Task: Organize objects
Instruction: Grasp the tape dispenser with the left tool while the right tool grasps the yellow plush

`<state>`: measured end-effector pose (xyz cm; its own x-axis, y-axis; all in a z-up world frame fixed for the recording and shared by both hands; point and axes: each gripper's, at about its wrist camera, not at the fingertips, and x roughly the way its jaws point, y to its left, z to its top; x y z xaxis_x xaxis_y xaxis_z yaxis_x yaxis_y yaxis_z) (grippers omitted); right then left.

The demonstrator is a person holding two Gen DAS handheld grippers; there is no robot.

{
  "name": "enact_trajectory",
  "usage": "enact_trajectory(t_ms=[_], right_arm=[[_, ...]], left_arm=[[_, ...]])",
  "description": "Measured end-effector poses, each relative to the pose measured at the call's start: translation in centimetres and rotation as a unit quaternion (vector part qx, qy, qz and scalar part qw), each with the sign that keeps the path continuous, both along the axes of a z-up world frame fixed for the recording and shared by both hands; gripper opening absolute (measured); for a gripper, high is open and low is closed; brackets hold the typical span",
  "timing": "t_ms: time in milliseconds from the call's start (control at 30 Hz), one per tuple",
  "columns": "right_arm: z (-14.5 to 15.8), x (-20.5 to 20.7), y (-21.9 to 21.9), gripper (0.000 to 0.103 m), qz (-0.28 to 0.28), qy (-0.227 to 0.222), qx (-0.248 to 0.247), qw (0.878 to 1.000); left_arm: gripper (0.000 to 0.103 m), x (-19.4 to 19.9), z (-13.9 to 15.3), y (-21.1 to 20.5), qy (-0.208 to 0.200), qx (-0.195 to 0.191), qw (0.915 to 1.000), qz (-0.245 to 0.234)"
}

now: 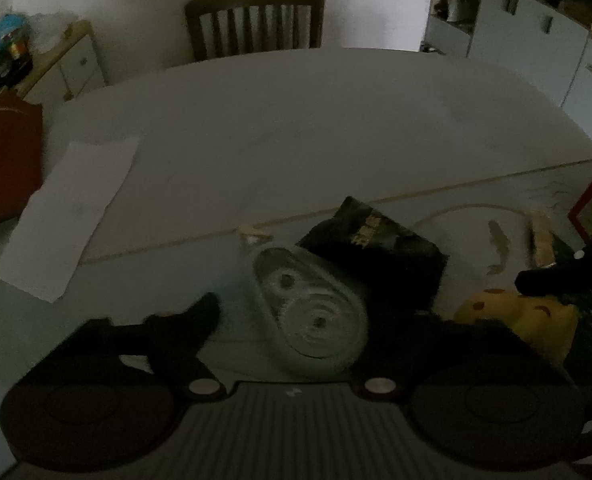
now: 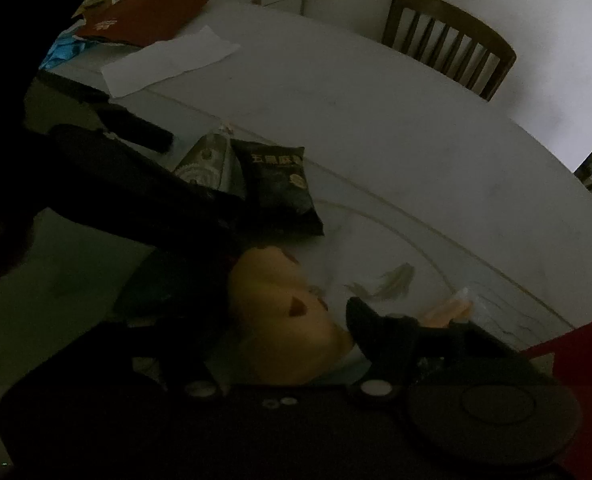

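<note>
The left tongs (image 1: 291, 312) stand wide open around a clear glass dish (image 1: 312, 312) that lies tilted on the desk (image 1: 296, 120); one finger shows left of the dish, the other is lost in shadow on its right, and neither visibly touches the glass. Just behind the dish, against its far side, lies a black snack packet (image 1: 376, 248) with gold lettering. A yellow plush toy (image 1: 524, 320) sits to the right of the packet, near the desk's near edge.

In the right wrist view the right tongs (image 2: 287, 328) are spread open with the yellow plush toy between the fingers; the right finger (image 2: 372, 324) lies close beside it, the left one is too dark to judge, so contact cannot be told. A small pale wrapped item (image 2: 452, 308) lies just beyond that finger.

A white sheet of paper (image 1: 67, 216) lies toward the desk's left edge, next to a red folder (image 2: 147, 12). A wooden chair (image 1: 255, 20) stands at the far edge.
</note>
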<state>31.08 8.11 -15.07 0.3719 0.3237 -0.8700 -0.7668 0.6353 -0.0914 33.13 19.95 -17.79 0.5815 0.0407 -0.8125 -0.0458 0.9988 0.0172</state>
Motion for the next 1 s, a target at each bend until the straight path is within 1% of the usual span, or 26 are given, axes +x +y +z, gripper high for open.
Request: enact_trajectory(t_ms=[67,267,467,733,1000], right_arm=[[0.1,-0.2,-0.1,0.060,-0.005,0.002,0.001,1.000],[0.6,-0.9,-0.8,0.056,-0.026,0.011,0.010,1.000],[1.5,-1.9,-2.5,0.054,-0.068,0.030,0.030,0.997],[2.9,-4.2,-5.6,0.053,-0.120,0.058,0.057,0.989],[5.0,-7.1,-9.0,0.053,-0.151,0.061,0.086,0.983]], left_arm=[[0.061,-0.2,0.2,-0.1,-0.002,0.000,1.0000,-0.008],[0.060,-0.5,0.5,0.2,0.000,-0.008,0.9999,-0.011],[0.060,-1.7,0.7,0.8,0.003,-0.022,0.9997,-0.008],[0.060,-5.7,1.1,0.4,0.009,-0.049,0.9987,-0.012],[0.060,-9.4,2.7,-1.6,0.013,-0.075,0.9965,-0.035]])
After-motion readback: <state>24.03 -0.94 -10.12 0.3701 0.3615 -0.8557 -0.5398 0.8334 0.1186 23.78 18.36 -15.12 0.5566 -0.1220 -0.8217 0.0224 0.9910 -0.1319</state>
